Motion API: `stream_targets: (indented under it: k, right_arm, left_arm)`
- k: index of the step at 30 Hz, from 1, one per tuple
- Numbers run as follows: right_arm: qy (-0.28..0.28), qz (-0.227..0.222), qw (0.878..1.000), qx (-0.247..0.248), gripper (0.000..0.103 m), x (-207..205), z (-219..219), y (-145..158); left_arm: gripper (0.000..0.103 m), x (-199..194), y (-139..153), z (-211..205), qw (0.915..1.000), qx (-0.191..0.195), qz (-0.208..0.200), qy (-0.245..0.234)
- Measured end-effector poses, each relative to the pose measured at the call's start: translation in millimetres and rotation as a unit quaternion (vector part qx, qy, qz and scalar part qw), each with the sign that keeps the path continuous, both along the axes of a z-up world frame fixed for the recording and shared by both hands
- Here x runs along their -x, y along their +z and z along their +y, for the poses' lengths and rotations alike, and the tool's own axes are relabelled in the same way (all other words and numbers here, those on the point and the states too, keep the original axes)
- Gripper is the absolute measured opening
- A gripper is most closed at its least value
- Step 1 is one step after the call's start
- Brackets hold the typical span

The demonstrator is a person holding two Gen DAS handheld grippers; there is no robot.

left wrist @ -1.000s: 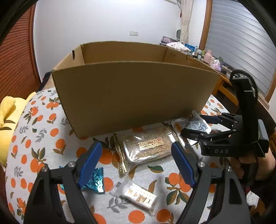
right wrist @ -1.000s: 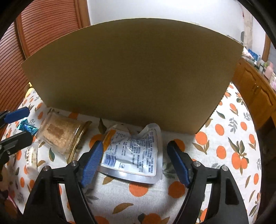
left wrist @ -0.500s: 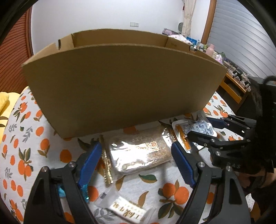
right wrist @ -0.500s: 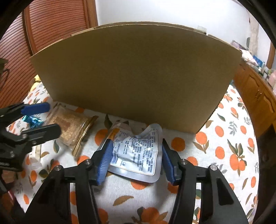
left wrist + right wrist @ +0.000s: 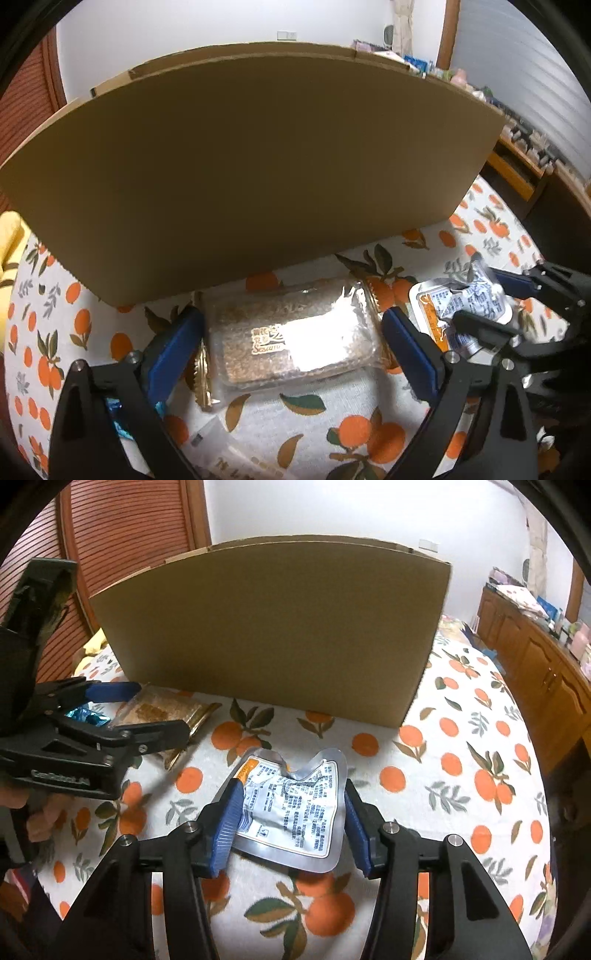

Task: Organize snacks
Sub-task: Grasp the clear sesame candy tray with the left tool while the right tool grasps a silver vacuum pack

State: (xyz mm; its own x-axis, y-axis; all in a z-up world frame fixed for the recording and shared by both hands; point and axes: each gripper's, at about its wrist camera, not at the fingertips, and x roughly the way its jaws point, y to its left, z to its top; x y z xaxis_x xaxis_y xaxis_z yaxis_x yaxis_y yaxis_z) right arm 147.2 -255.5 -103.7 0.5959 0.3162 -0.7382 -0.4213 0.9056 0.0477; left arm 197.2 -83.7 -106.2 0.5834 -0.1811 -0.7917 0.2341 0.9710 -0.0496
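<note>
Right wrist view: the right tool has its blue-padded fingers pressed against both side edges of a crumpled silver foil pouch with printed text and an orange corner, clenched on it; the pouch buckles upward between the pads, its far end resting on the white cloth with orange fruit print that covers the worktop. Straight ahead of this tool, past a strip of bare cloth, stands the tall brown cardboard box, its near wall facing the camera. To the tool's left the left tool shows side-on, and a small crinkled blue foil wrapper lies behind it.

Left wrist view: the left tool is spread wide, released, with one blue pad at each short end of a clear rectangular packet of brown sesame bars with gold crimped edges. Whether the pads touch those edges cannot be told. The packet lies flat on the cloth, just in front of the box. Nearer the camera, between the tool's arms, lies a small white packet with lettering, partly cut off. To the right, the right tool grips the silver pouch.
</note>
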Motion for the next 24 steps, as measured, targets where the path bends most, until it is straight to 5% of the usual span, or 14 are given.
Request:
stream_targets:
  k: [10, 15, 24]
  right_arm:
    - [0.002, 0.013, 1.000, -0.021, 0.047, -6.1, -1.5, 0.0]
    - [0.002, 0.019, 0.999, -0.028, 0.051, -8.4, -4.4, -0.9]
    - [0.011, 0.022, 1.000, 0.007, 0.069, -11.4, 15.2, -4.0]
  left_arm:
    - [0.103, -9.9, -8.9, -2.5, 0.9996, 0.009, 0.027, 0.000]
    - [0.084, -5.2, -5.4, -0.1, 0.9997, 0.013, 0.019, 0.000]
    - [0.082, 1.6, 1.5, 11.6, 0.9992, 0.036, 0.015, -0.009]
